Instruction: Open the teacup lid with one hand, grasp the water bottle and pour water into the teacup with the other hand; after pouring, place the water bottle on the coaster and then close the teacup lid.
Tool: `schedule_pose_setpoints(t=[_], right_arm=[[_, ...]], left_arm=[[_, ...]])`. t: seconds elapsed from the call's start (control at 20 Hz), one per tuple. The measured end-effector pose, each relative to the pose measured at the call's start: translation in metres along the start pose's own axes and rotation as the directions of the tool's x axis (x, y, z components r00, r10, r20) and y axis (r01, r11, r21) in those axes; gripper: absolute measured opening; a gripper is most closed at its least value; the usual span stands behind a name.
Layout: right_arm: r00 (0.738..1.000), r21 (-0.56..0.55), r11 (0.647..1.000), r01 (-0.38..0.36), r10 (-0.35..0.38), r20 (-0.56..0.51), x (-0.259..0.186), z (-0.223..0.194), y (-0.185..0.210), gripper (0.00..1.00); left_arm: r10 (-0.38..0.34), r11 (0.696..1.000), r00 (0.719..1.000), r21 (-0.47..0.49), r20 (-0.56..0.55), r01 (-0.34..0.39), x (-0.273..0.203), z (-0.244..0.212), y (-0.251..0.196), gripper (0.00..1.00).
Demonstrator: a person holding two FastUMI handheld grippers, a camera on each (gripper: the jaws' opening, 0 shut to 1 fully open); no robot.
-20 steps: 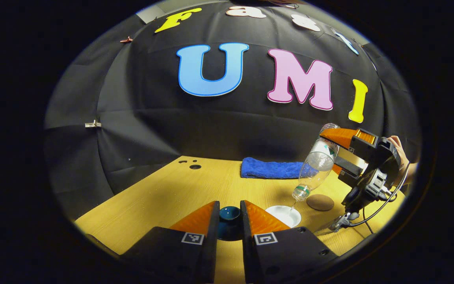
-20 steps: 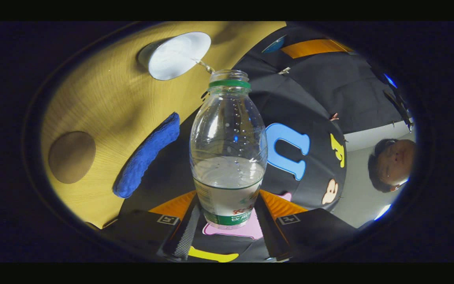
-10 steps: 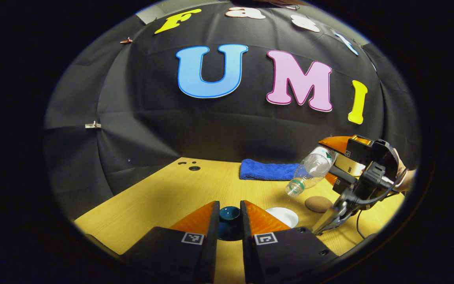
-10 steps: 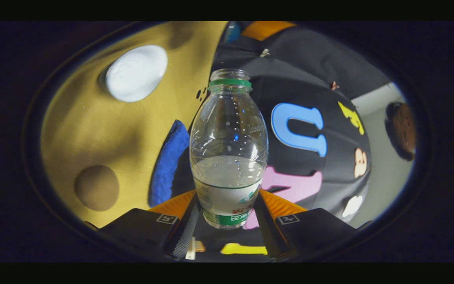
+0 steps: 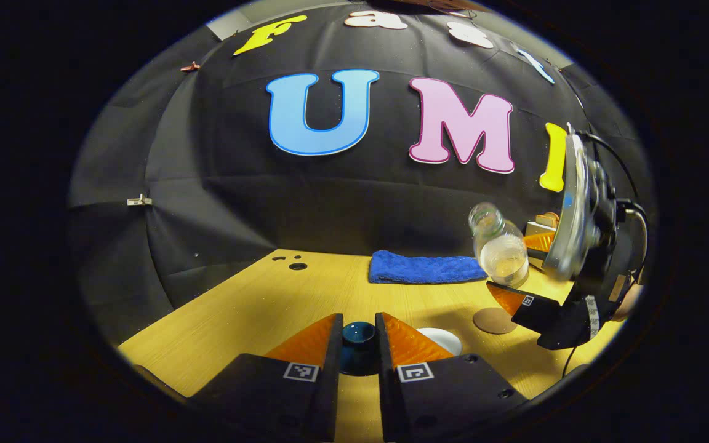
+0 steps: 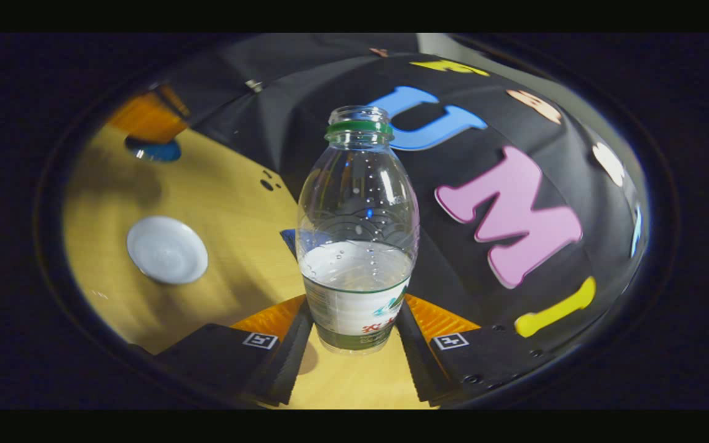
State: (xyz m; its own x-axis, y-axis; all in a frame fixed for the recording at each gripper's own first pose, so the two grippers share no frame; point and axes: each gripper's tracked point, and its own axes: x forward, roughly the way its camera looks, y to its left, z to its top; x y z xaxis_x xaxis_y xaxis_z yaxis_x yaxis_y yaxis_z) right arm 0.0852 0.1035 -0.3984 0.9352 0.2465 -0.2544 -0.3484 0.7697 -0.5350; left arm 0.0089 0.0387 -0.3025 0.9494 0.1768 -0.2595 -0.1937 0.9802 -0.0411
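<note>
My left gripper (image 5: 359, 325) is shut on the dark blue teacup lid (image 5: 357, 344) and holds it above the table's near edge. Just right of it stands the open white teacup (image 5: 440, 338), also seen from above as the teacup (image 6: 167, 249). My right gripper (image 6: 356, 304) is shut on the clear water bottle (image 6: 357, 246), which is uncapped, about a third full and nearly upright. In the left gripper view the bottle (image 5: 499, 249) hangs in the right gripper (image 5: 517, 267) over the round brown coaster (image 5: 494, 320), mouth tipped slightly left.
A folded blue towel (image 5: 425, 269) lies along the back of the wooden table (image 5: 280, 301). Small dark holes (image 5: 297, 266) mark the table's far left corner. In the right gripper view the lid (image 6: 152, 151) in the left gripper sits beyond the teacup.
The bottle swung from mouth-down over the teacup back to nearly upright, and the stream of water stopped. The right gripper moved right, over the coaster. The left gripper with the lid stayed put.
</note>
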Motion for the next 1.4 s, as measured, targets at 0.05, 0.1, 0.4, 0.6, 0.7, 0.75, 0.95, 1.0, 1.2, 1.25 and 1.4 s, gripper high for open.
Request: schedule_pose_setpoints(t=[0.05,0.1,0.4,0.6,0.7,0.75,0.95,1.0,1.2,1.25,1.4], right_arm=[[1.000,0.098,0.995,-0.014,0.015,-0.004,0.002,0.002,0.003,0.76],[1.000,0.192,0.981,-0.030,0.030,-0.002,0.003,0.003,0.006,0.76],[0.997,0.601,0.796,-0.074,0.080,0.016,0.011,0.002,0.019,0.76],[0.991,0.682,0.723,-0.110,0.132,0.021,0.015,0.003,0.024,0.76],[0.991,0.690,0.717,-0.097,0.134,0.000,0.014,0.004,0.025,0.76],[0.991,0.689,0.718,-0.094,0.136,-0.007,0.012,0.005,0.024,0.76],[0.989,0.693,0.715,-0.088,0.147,-0.026,0.010,0.004,0.024,0.77],[0.988,0.698,0.711,-0.089,0.152,-0.030,0.009,0.005,0.025,0.77],[0.984,0.718,0.690,-0.088,0.174,-0.047,0.011,0.004,0.027,0.81],[0.983,0.720,0.688,-0.089,0.179,-0.050,0.012,-0.001,0.029,0.81],[0.978,0.723,0.686,-0.088,0.198,-0.069,0.011,-0.009,0.034,0.88]], left_arm=[[-0.007,1.000,1.000,0.004,0.001,0.007,0.001,0.000,-0.003,0.32],[-0.014,1.000,1.000,0.007,0.002,0.014,0.002,0.001,-0.007,0.32],[-0.057,0.998,0.998,0.025,-0.004,0.057,0.007,0.001,-0.027,0.32],[-0.073,0.997,0.997,0.030,-0.010,0.073,0.010,-0.003,-0.040,0.32],[-0.080,0.996,0.997,0.025,-0.014,0.080,0.014,-0.004,-0.045,0.32],[-0.081,0.996,0.997,0.025,-0.016,0.082,0.015,-0.005,-0.048,0.32],[-0.087,0.996,0.996,0.031,-0.015,0.088,0.018,-0.005,-0.057,0.32],[-0.089,0.995,0.996,0.031,-0.015,0.090,0.019,-0.005,-0.058,0.32],[-0.094,0.995,0.995,0.031,-0.016,0.094,0.024,-0.007,-0.064,0.32],[-0.095,0.995,0.995,0.031,-0.017,0.096,0.026,-0.006,-0.066,0.32],[-0.105,0.994,0.994,0.024,-0.022,0.106,0.031,-0.010,-0.072,0.32]])
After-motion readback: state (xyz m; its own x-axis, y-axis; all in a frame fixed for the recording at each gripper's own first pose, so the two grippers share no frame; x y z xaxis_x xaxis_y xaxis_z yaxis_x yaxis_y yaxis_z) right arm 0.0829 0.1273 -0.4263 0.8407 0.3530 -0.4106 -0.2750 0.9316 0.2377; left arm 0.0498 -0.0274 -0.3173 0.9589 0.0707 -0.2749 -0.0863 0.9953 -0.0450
